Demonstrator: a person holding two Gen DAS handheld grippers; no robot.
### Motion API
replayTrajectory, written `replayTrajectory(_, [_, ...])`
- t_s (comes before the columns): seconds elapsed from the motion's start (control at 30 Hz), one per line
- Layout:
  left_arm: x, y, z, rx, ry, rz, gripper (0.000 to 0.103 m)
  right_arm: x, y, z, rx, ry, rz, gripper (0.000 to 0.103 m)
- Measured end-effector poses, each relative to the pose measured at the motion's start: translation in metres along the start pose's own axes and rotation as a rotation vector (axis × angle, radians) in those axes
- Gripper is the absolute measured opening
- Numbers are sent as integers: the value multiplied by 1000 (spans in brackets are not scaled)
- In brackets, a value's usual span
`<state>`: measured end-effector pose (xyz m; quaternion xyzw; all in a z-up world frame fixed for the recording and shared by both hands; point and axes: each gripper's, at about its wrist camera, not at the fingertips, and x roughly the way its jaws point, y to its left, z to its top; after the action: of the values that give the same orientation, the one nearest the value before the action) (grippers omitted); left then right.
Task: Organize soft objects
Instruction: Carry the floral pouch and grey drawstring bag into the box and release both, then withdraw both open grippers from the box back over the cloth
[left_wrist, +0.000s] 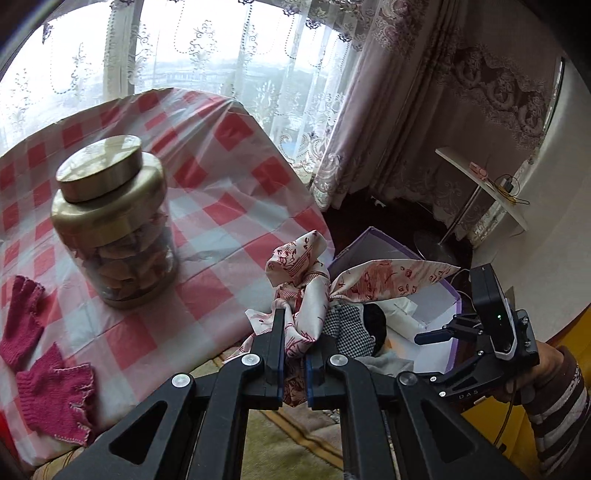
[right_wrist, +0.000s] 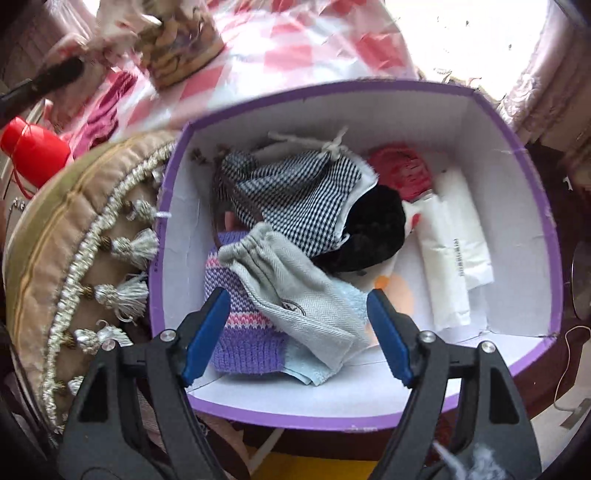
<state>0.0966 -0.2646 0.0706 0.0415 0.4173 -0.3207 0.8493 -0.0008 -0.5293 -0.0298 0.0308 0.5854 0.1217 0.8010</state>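
The left gripper (left_wrist: 294, 354) pinches a red-printed white scarf (left_wrist: 314, 291) beside the checked table (left_wrist: 221, 206), while the right gripper (right_wrist: 299, 332) hangs spread and empty over the purple box (right_wrist: 535, 236) of soft items.

Silky scarf (left_wrist: 306, 291), brushed-metal jar lid (left_wrist: 99, 166)
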Motion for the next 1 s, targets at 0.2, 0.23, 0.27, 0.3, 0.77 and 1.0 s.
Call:
replayTrajectory(0.2, [29, -24, 10, 11, 66, -82, 8, -53, -2, 5, 62, -170, 90, 79])
replayTrajectory(0.23, [33, -27, 11, 7, 73, -87, 8, -60, -1, 12, 73, -200, 105, 79])
replayTrajectory(0.27, [37, -28, 12, 4, 80, -94, 8, -67, -3, 18, 85, -230, 122, 79])
replayTrajectory(0.3, [41, -30, 13, 2, 86, -100, 8, -76, -5, 19, 99, -262, 137, 79])
replayTrajectory(0.77, [98, -18, 6, -44, 259, -50, 64, -82, 1, 49, 212, -374, 210, 79])
replayTrajectory(1.0, [76, 6, -3, -132, 218, -73, 64, -87, 25, 61, 170, -383, 247, 79])
